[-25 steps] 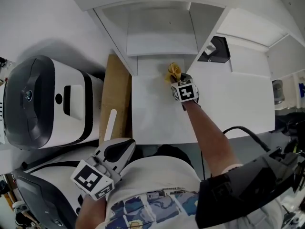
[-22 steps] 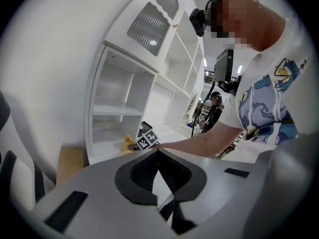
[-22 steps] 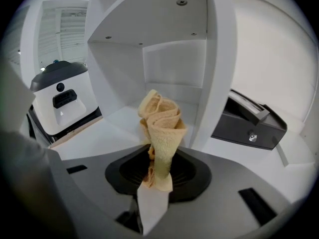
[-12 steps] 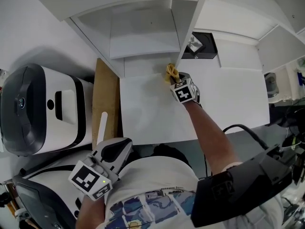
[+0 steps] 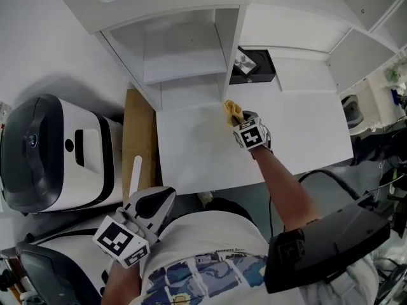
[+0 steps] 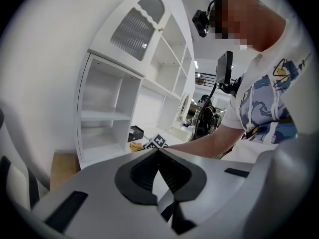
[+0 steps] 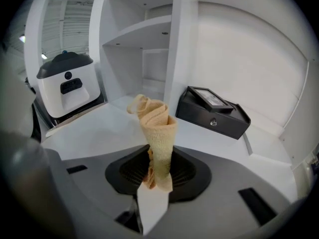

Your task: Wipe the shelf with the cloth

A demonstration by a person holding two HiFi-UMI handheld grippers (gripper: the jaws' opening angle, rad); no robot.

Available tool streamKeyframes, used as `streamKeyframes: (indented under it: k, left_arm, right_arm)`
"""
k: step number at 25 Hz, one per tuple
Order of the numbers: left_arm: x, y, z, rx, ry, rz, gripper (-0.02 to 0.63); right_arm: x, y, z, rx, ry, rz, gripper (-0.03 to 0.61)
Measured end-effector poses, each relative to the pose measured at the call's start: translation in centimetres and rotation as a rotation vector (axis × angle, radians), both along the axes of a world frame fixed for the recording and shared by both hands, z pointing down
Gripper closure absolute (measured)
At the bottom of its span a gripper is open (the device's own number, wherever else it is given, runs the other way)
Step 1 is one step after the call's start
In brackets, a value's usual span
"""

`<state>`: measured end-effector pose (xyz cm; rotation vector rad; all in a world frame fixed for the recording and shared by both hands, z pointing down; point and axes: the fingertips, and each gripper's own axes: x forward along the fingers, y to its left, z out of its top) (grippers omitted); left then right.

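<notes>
Setup, all places taken from the white shelf unit [image 5: 184,62].

- Shelf unit: open cubbies, with one upright divider [image 5: 232,56] between the left bay and the wider right bay.
- Table [image 5: 191,157]: white, flat, directly in front of the shelf unit.
- White appliance with a black front [image 5: 57,151]: left of the shelf unit, off the table.
- Wooden board [image 5: 137,138]: between that appliance and the shelf unit's left side.
- Black box [image 5: 251,65]: in the right bay, just beside the divider. We see a small knob on its front in the right gripper view.
- Left hand-held gripper [image 5: 159,199]: well in front of the shelf unit, close to the person's body. Its jaws meet with nothing between them [image 6: 159,149].
- Right hand-held gripper [image 5: 239,119]: over the table at the foot of the divider. Its jaws are clamped on the cloth [image 7: 157,158].
- Cloth [image 5: 233,111]: tan, rolled, standing out of the jaws toward the divider's front edge [image 7: 157,126]. We cannot tell whether its tip touches the table.
</notes>
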<state>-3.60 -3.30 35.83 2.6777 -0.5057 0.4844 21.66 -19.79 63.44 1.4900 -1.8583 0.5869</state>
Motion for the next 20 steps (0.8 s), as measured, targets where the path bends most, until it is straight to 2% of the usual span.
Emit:
streamKeyframes:
  k: [4, 9, 15, 20]
  left_arm:
    - [-0.6, 2.1, -0.5, 0.007, 0.019, 0.012, 0.601]
    - [-1.9, 4.8, -1.3, 0.023, 0.036, 0.016, 0.601]
    - [-2.8, 8.8, -1.7, 0.043, 0.056, 0.018, 0.601]
    - [-2.4, 13.0, -1.1, 0.016, 0.081, 0.056, 0.601]
  right_arm:
    - [0.2, 4.5, -1.6, 0.006, -0.034, 0.032, 0.463]
    - [-1.8, 10.5, -4.8, 0.027, -0.148, 0.072, 0.463]
    - [-5.4, 17.2, -8.7, 0.069, -0.226, 0.033, 0.463]
    - [-7.7, 23.3, -11.9, 0.104, -0.261, 0.007, 0.463]
